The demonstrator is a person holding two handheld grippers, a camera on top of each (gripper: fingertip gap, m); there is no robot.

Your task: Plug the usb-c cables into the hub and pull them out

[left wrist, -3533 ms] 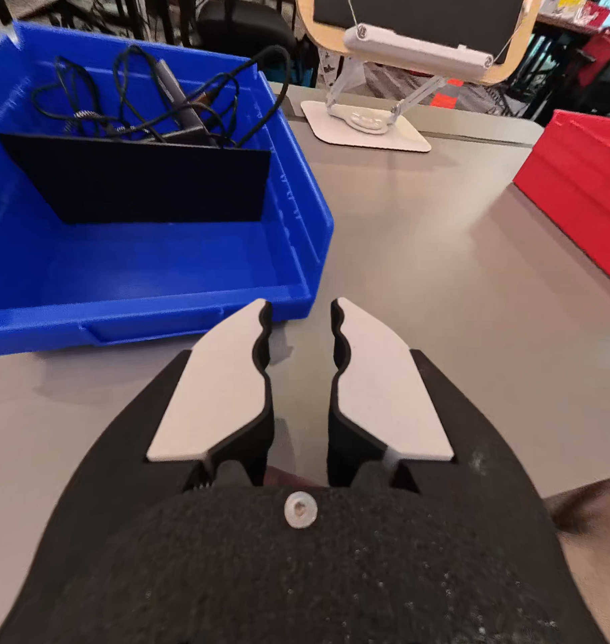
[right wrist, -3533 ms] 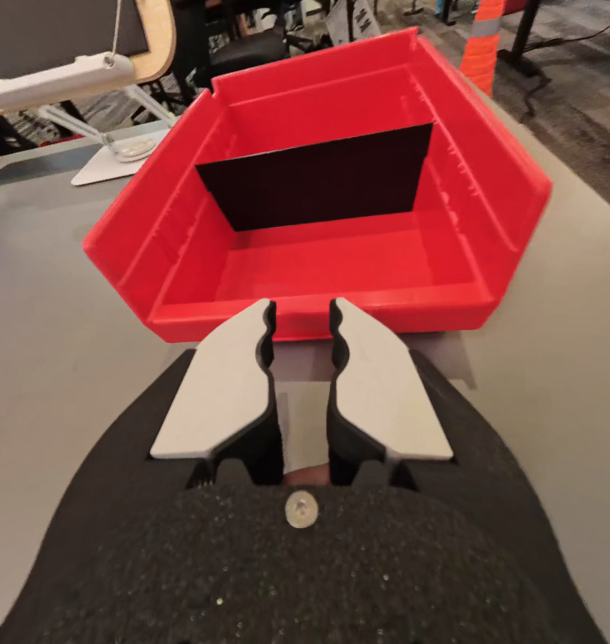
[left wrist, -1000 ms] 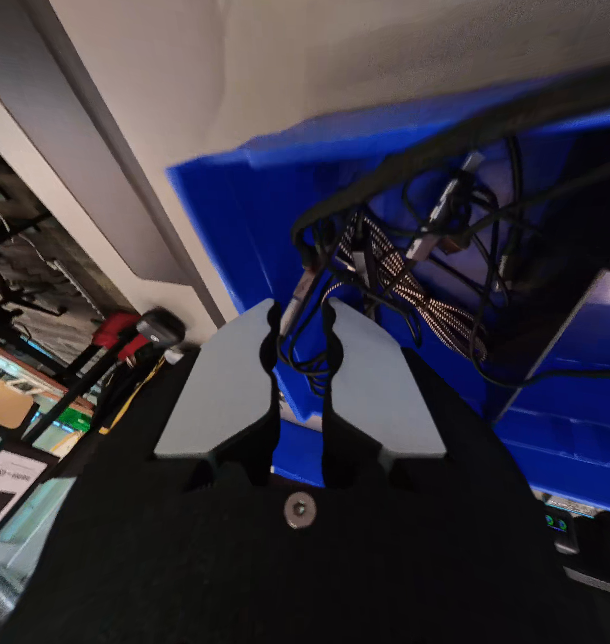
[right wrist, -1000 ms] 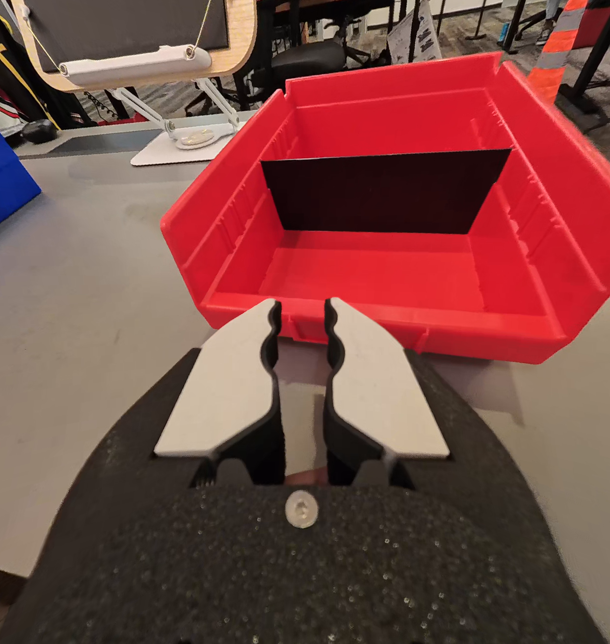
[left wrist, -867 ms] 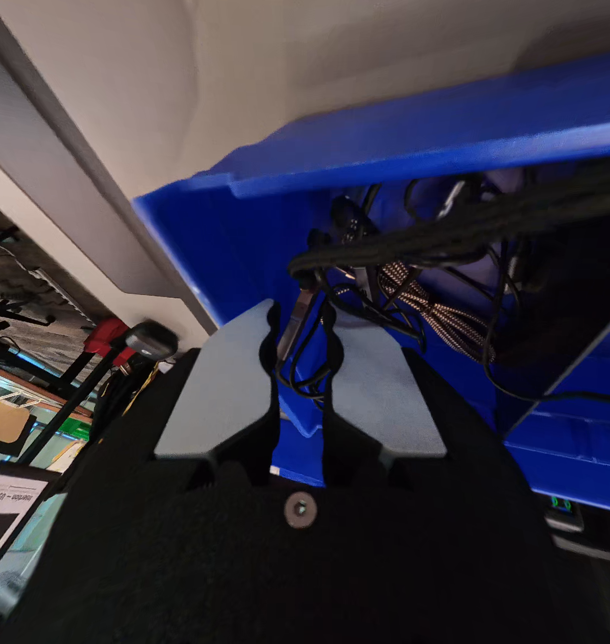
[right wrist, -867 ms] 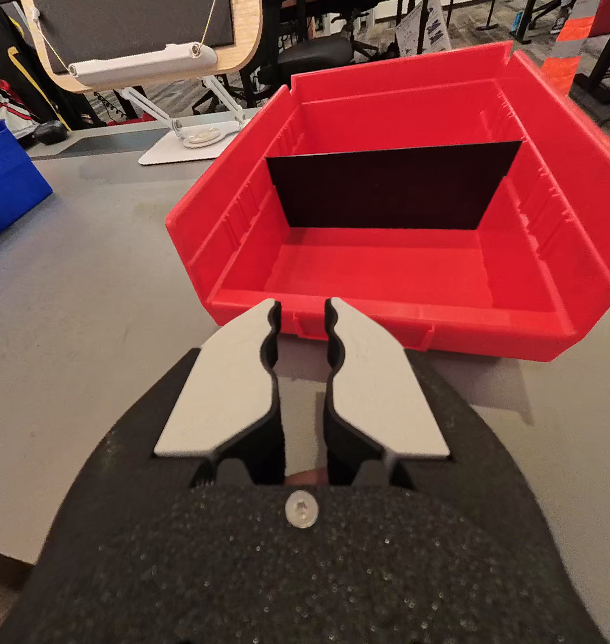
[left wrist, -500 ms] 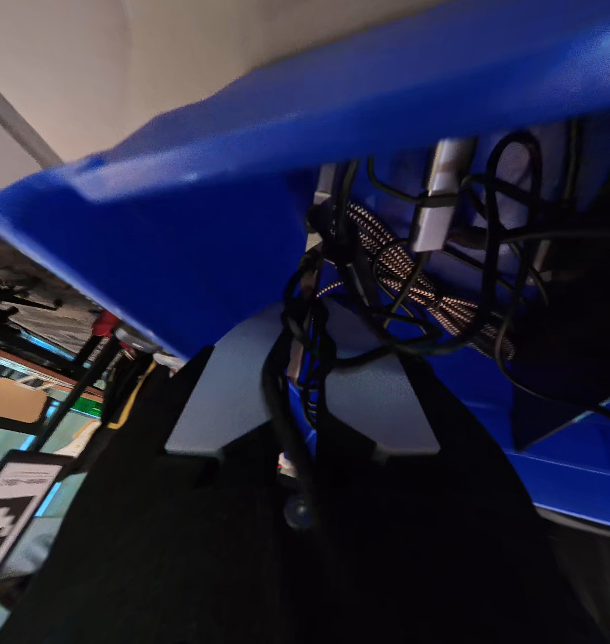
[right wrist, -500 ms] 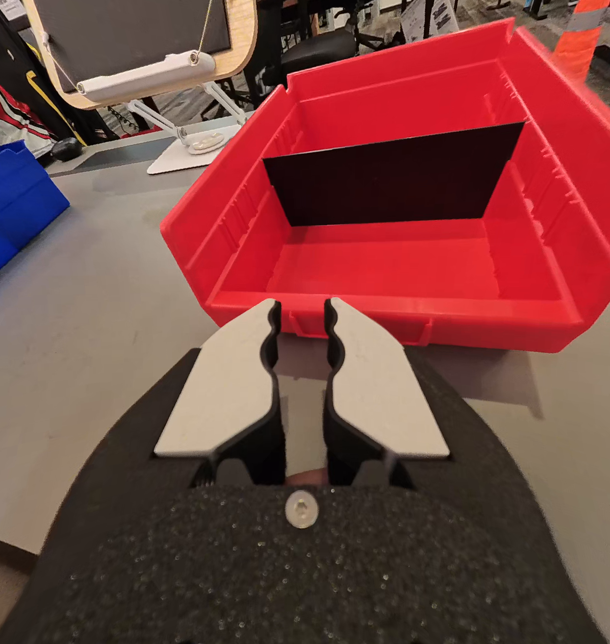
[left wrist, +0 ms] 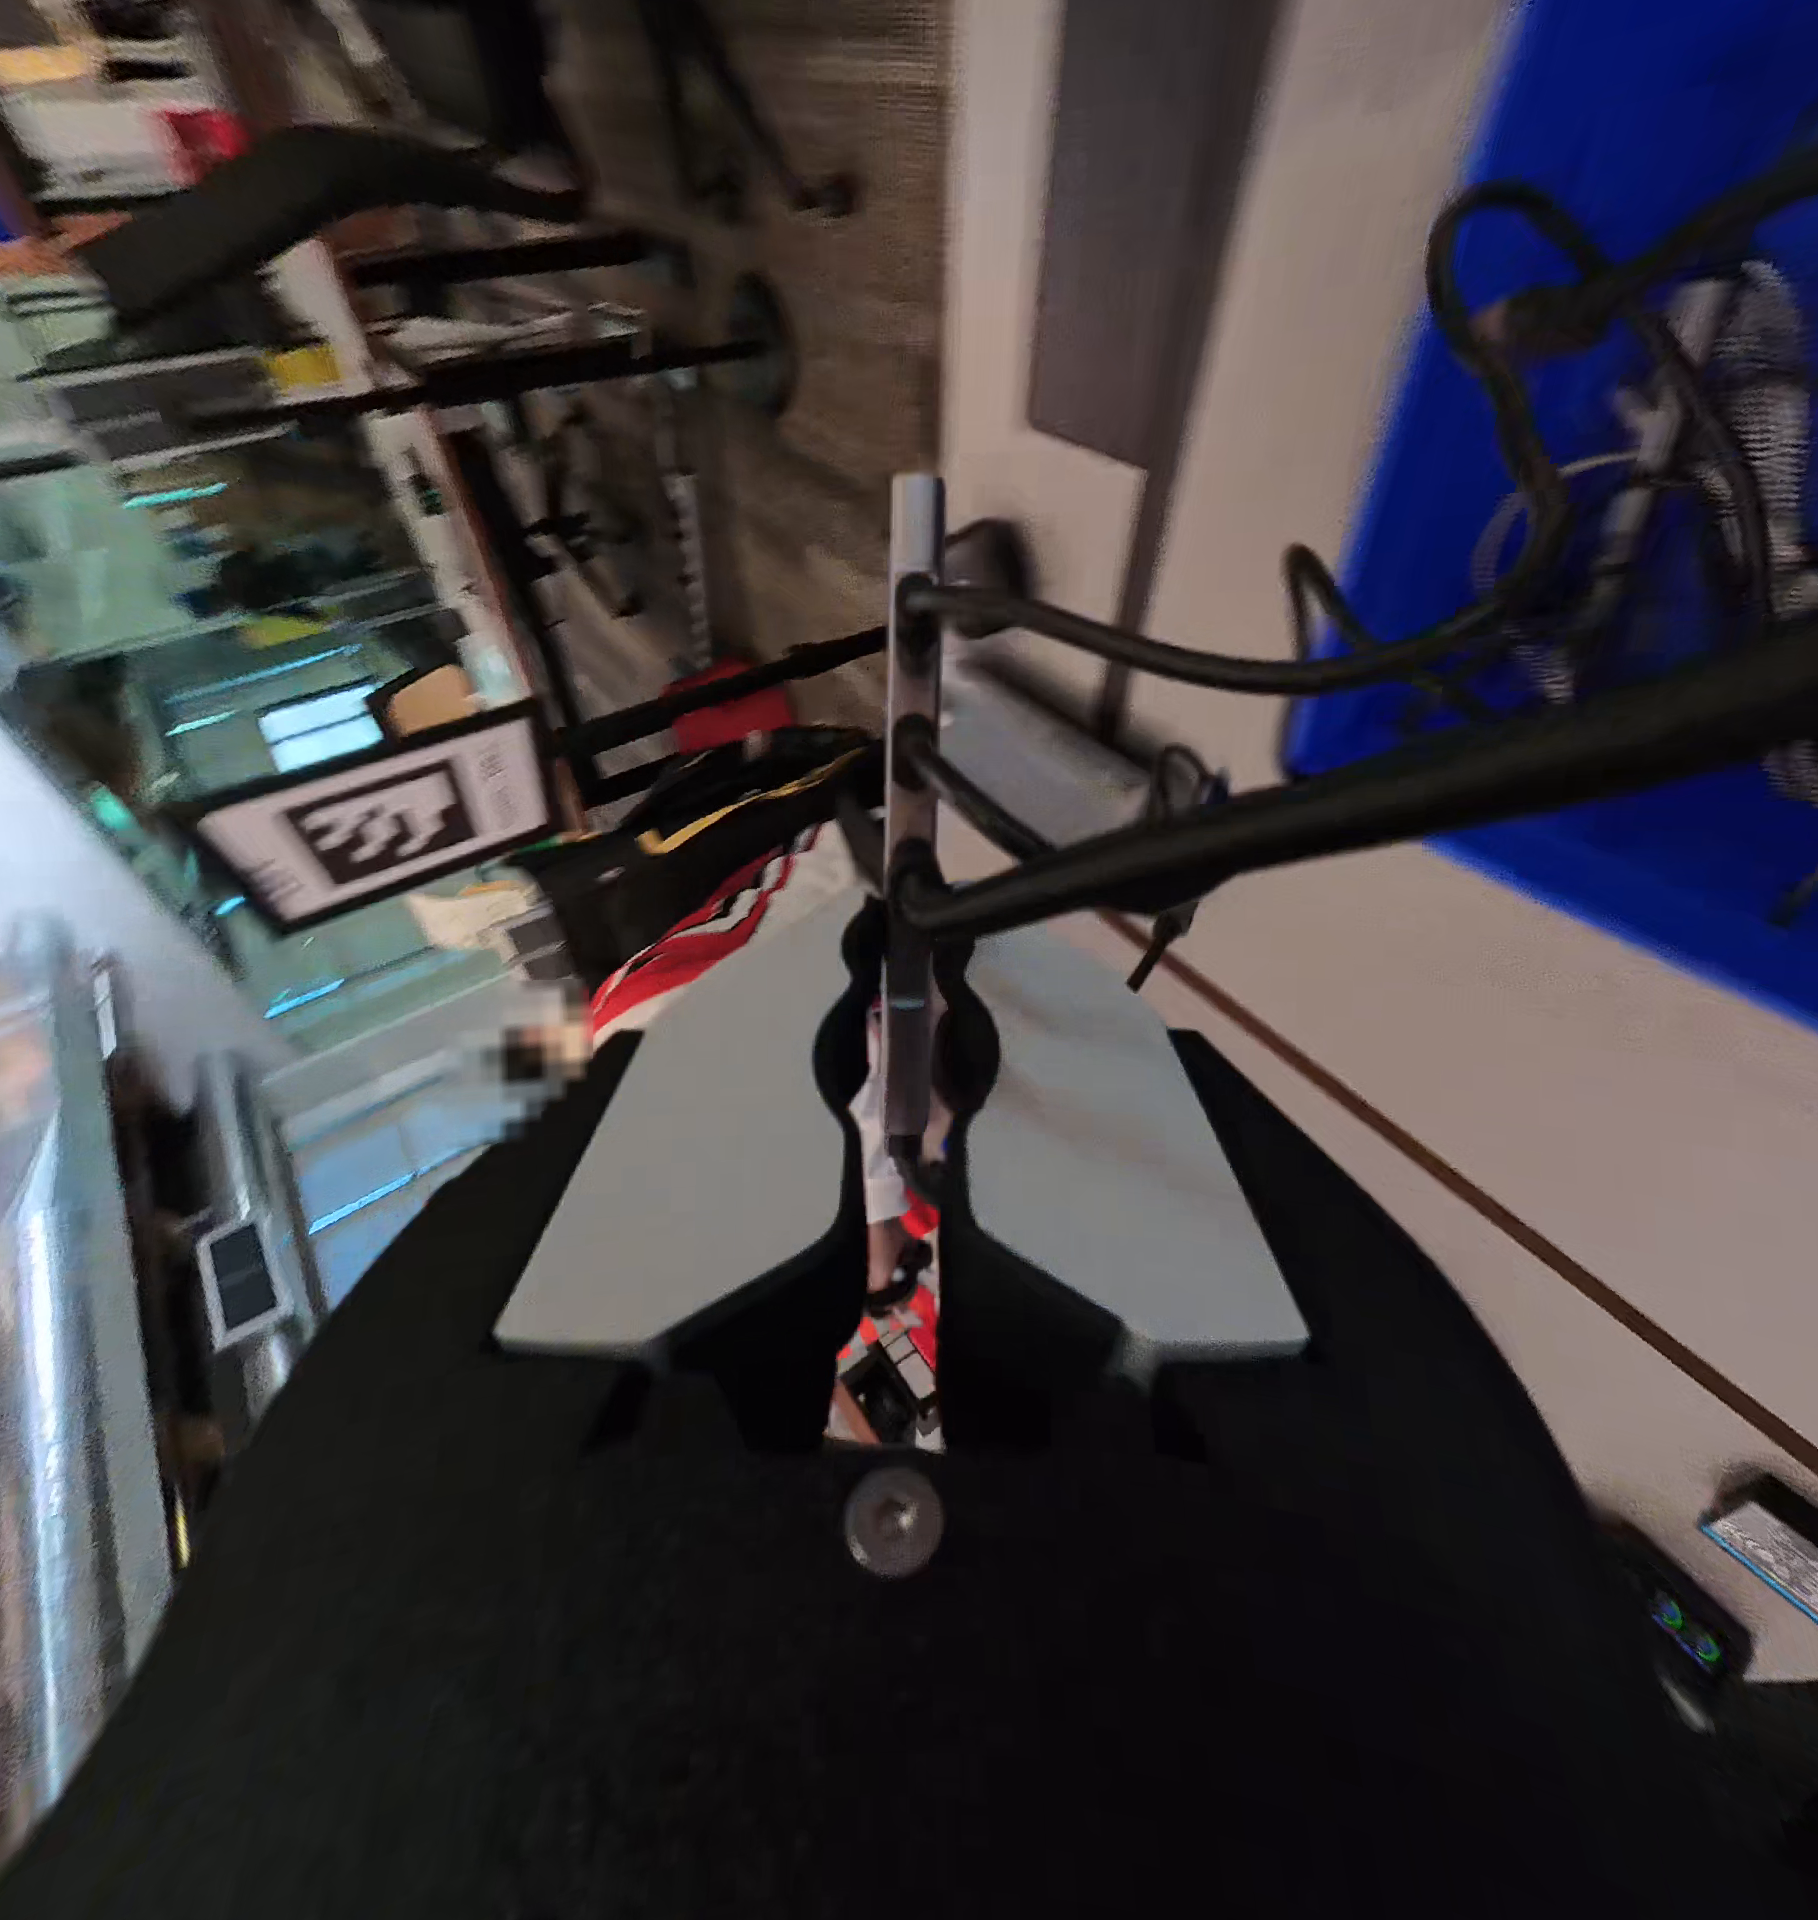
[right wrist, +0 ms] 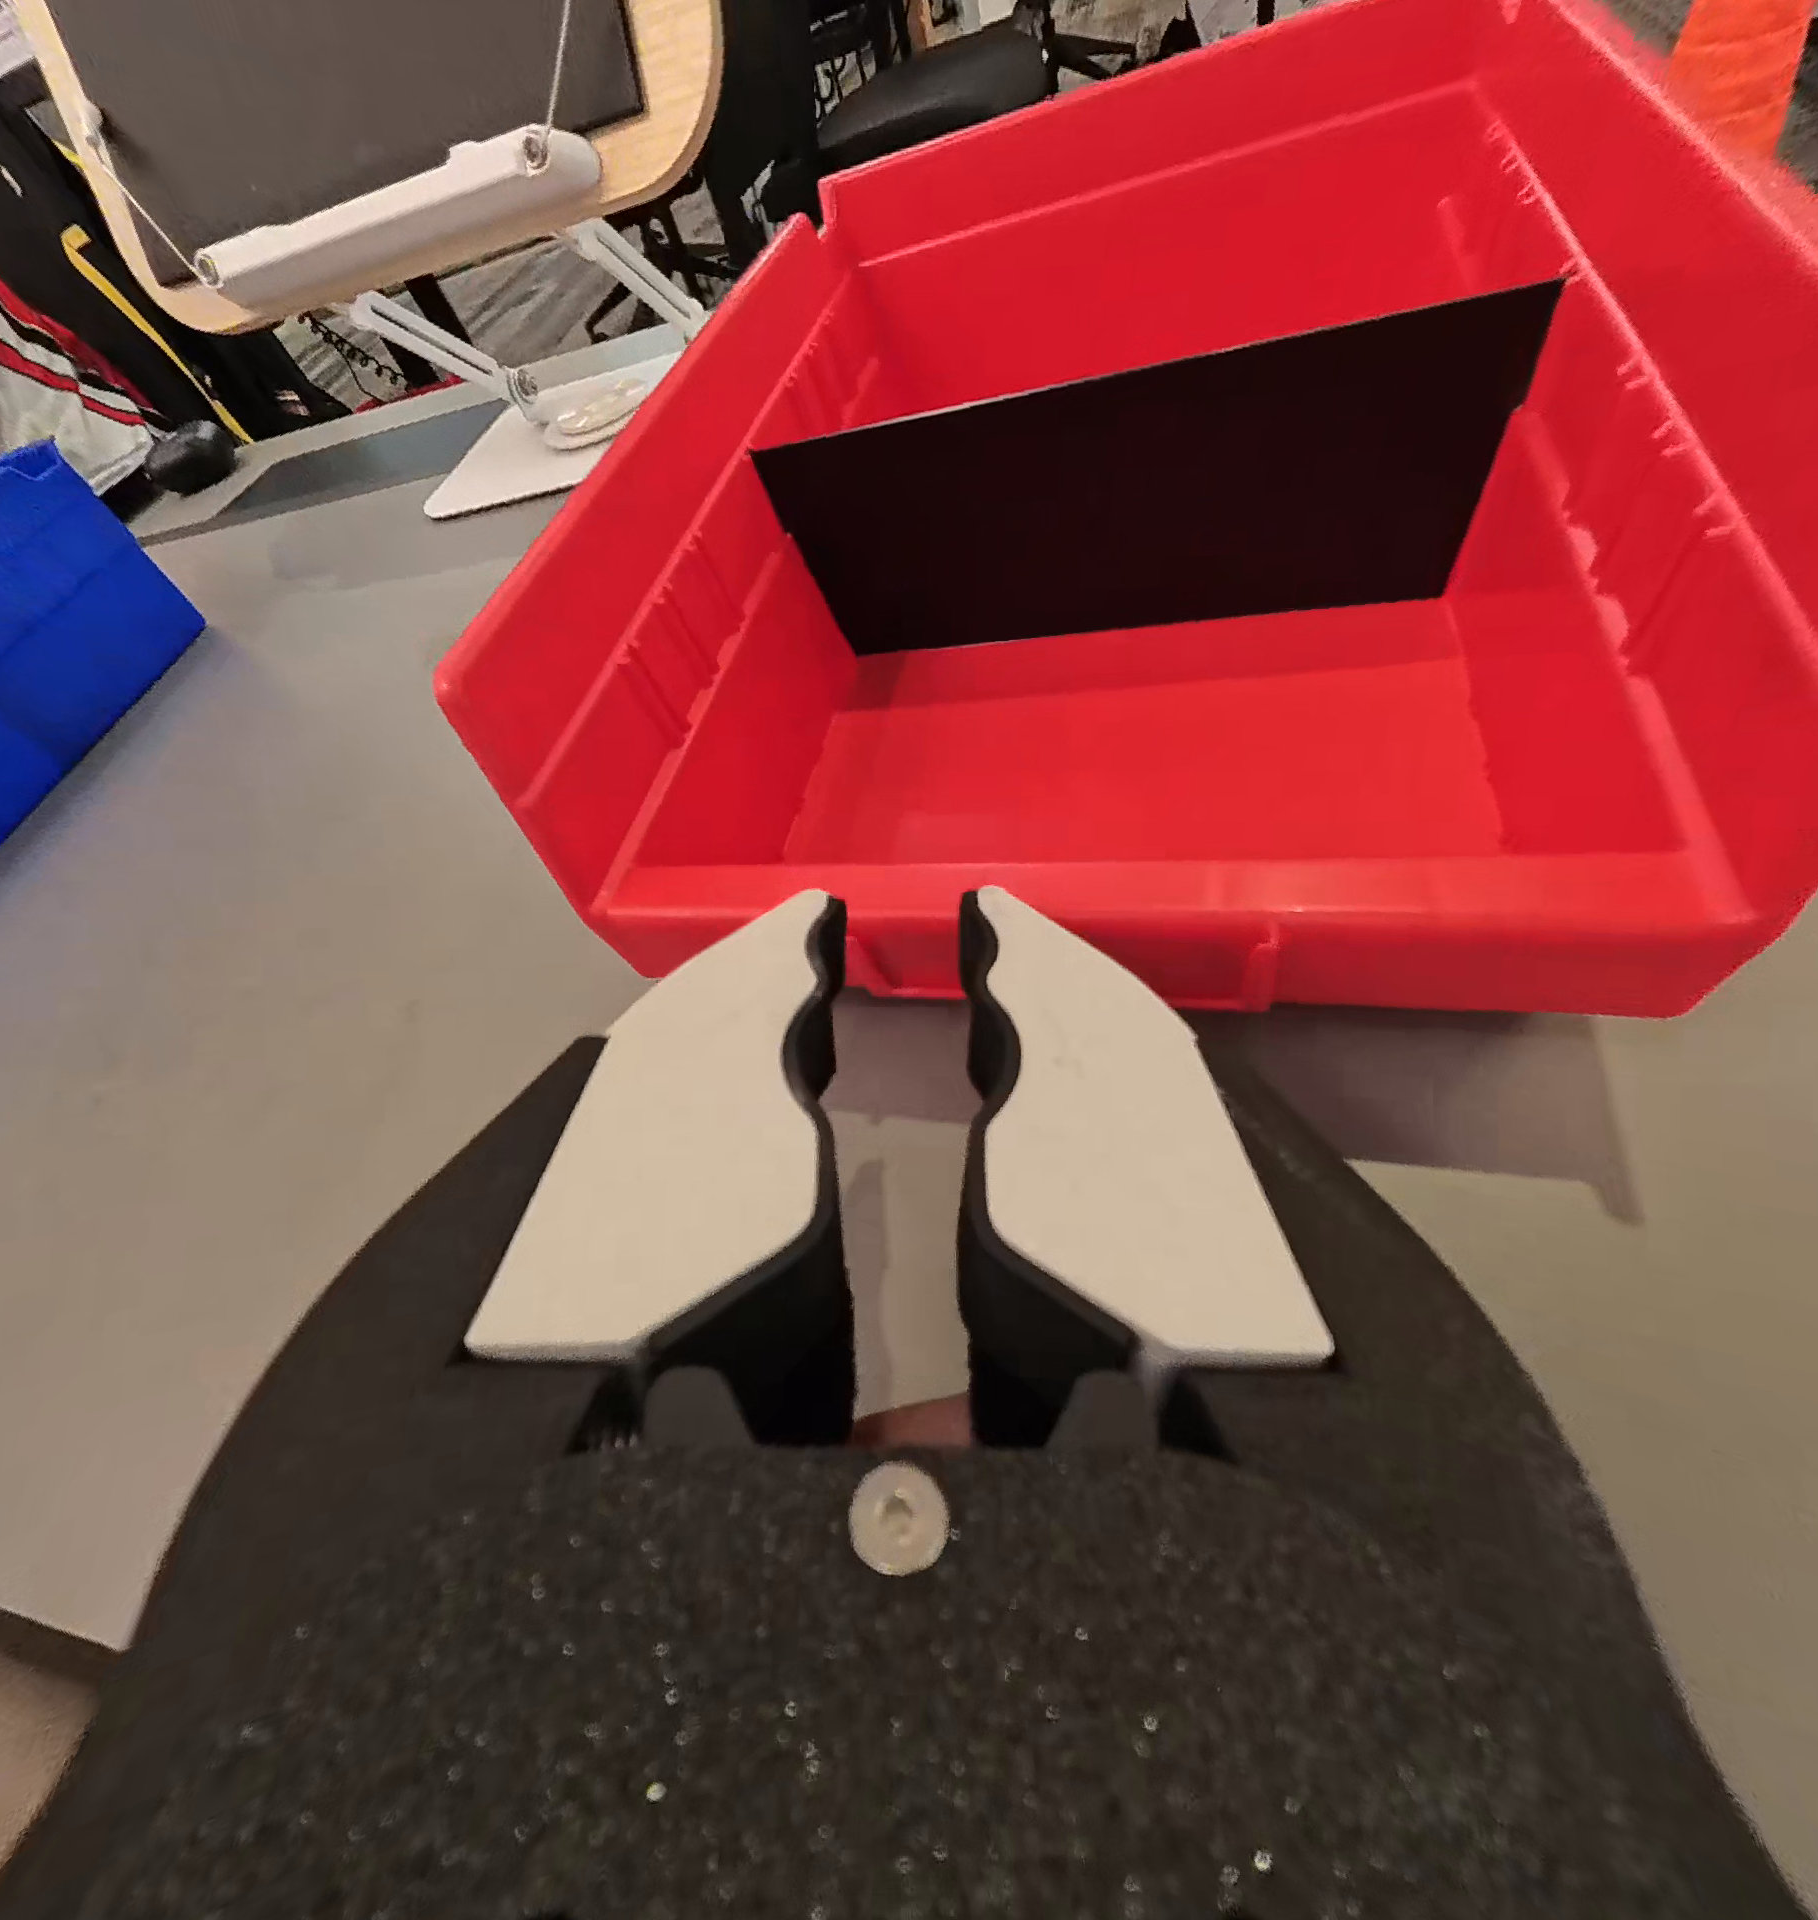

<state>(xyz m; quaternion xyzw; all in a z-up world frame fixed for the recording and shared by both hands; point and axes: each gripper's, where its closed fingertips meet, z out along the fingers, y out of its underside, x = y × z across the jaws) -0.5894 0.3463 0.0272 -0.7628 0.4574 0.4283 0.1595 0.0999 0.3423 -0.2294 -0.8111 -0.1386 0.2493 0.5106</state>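
Black cables (left wrist: 1300, 831) trail from the hub (left wrist: 910, 790) pinched in the left gripper (left wrist: 907, 935); right gripper (right wrist: 900, 914) gapes empty before red bin (right wrist: 1144, 914).

In the right wrist view, bare grey bench (right wrist: 261, 987) lay open across the left and lower left of the frame. The red bin (right wrist: 1092, 935) blocked the way ahead of the right claw (right wrist: 900, 914), and a black divider (right wrist: 1144, 520) crossed its hollow. A blue bin (right wrist: 43, 644) closed the left edge. In the left wrist view, black cables (left wrist: 1300, 831) strung rightward from the hub (left wrist: 910, 727) barred the space toward the blue bin (left wrist: 1611, 675).
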